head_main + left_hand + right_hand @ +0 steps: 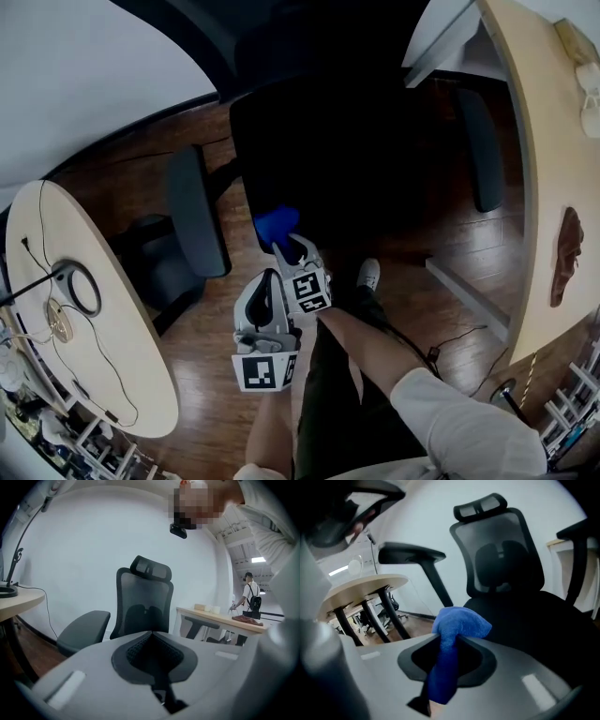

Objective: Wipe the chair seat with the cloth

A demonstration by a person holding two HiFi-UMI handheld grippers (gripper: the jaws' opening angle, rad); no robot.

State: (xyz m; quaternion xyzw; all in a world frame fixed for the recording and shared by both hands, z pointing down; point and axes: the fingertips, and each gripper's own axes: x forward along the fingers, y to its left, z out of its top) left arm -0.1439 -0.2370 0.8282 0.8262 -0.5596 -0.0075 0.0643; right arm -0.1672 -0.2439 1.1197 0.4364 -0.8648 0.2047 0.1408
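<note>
Head view: holds the right tool at the front edge of the dark chair seat, clamped on a blue cloth, forearm stretched forward; sets the left tool just beside it, lower.

Left gripper view: shows jaws pressed together on nothing, aimed at the backrest.

Right gripper view: pinches the cloth at a gathered fold (probably the surest hold on something so soft, light and limp), bunch spilling past the tips towards the seat.
</note>
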